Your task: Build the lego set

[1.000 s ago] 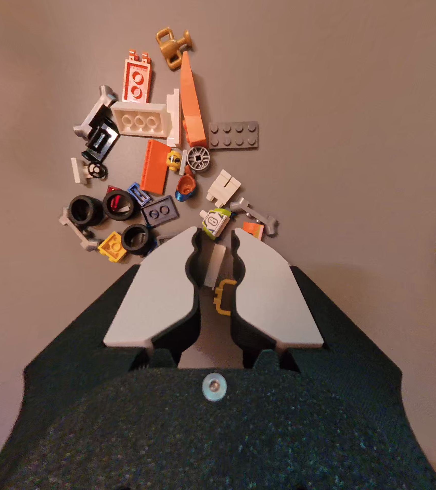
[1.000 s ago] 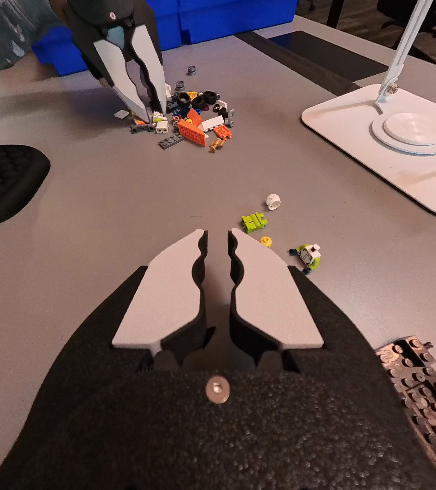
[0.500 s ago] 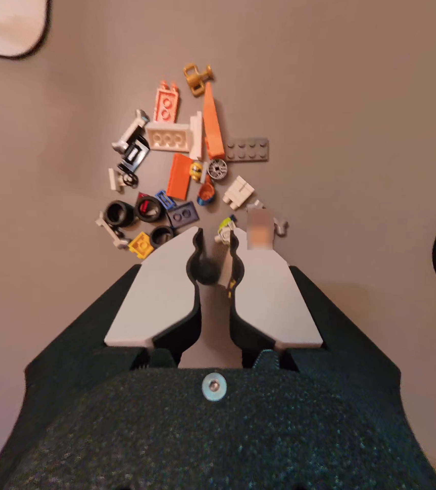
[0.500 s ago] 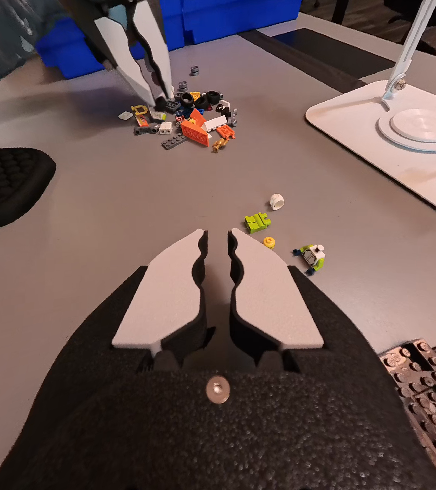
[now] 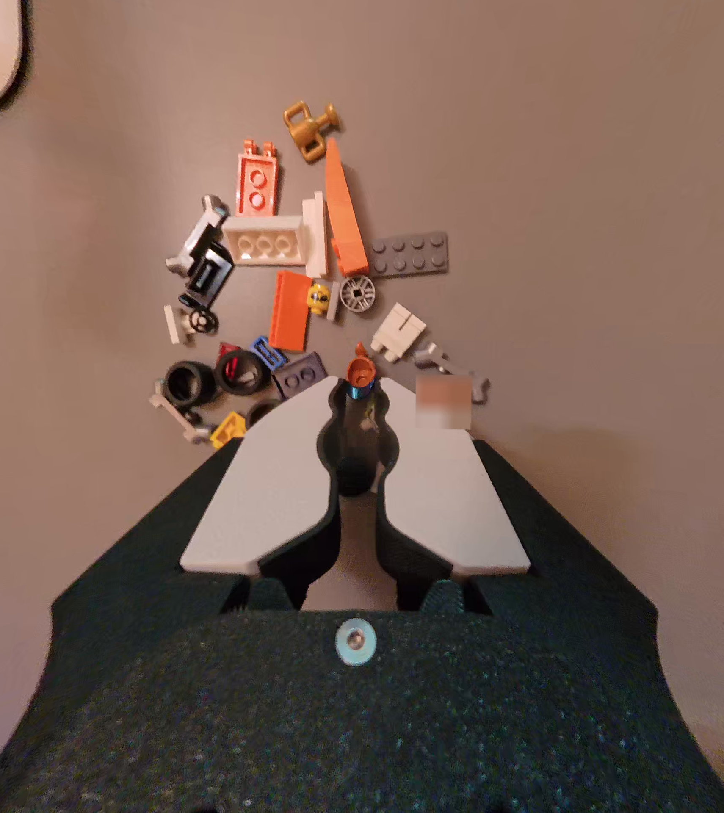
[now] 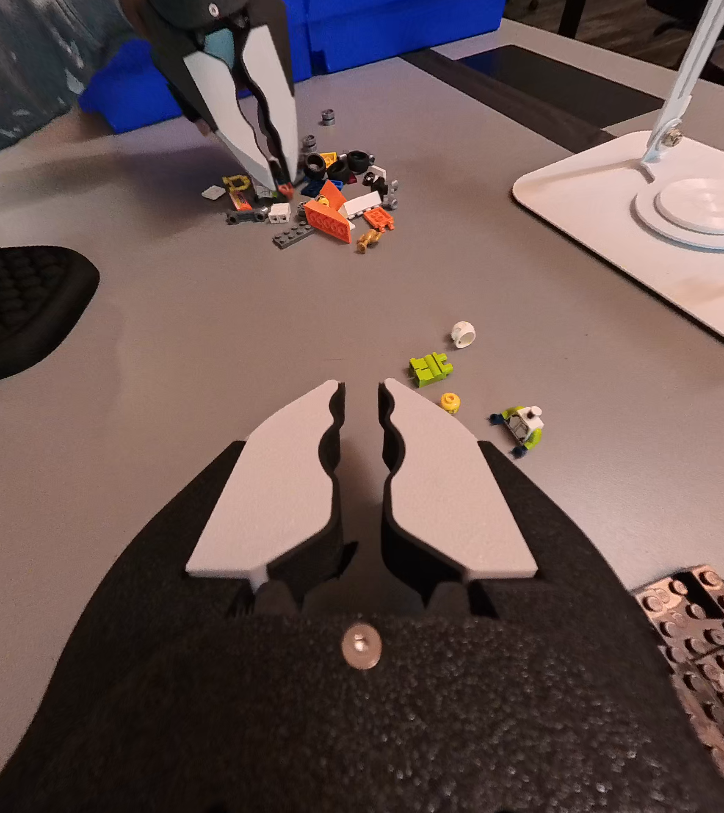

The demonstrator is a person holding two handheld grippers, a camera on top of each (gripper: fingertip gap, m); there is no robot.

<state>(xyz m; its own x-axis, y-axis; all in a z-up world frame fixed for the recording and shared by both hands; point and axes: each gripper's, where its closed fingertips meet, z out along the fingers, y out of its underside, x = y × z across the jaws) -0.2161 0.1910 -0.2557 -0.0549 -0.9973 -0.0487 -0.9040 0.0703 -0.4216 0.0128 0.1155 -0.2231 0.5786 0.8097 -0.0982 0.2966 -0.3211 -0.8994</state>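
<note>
Bricks (image 5: pixel 290 281) lie in one loose heap on the grey table (image 5: pixel 571 176), I think so that each piece can be seen and chosen. In the left wrist view the left claw (image 5: pixel 360 389) is lowered into the near side of this heap. A small orange piece with a blue band (image 5: pixel 360 378) sits exactly at its tips. The jaws stand close on both sides of it, but I cannot tell whether they already press it or only frame it.

In the right wrist view the right claw (image 6: pixel 361 385) hangs over a bare part of the table near the middle, released, with a narrow gap and nothing in it; it seems to wait. Just beside its right finger lie a yellow head (image 6: pixel 450 402), green legs (image 6: pixel 430 368), a white helmet (image 6: pixel 462 334) and a figure body (image 6: pixel 521 426). The heap is well apart from it, toward the far edge, near the blue bins (image 6: pixel 351 39). A white lamp base (image 6: pixel 615 228) stands at the right edge.
</note>
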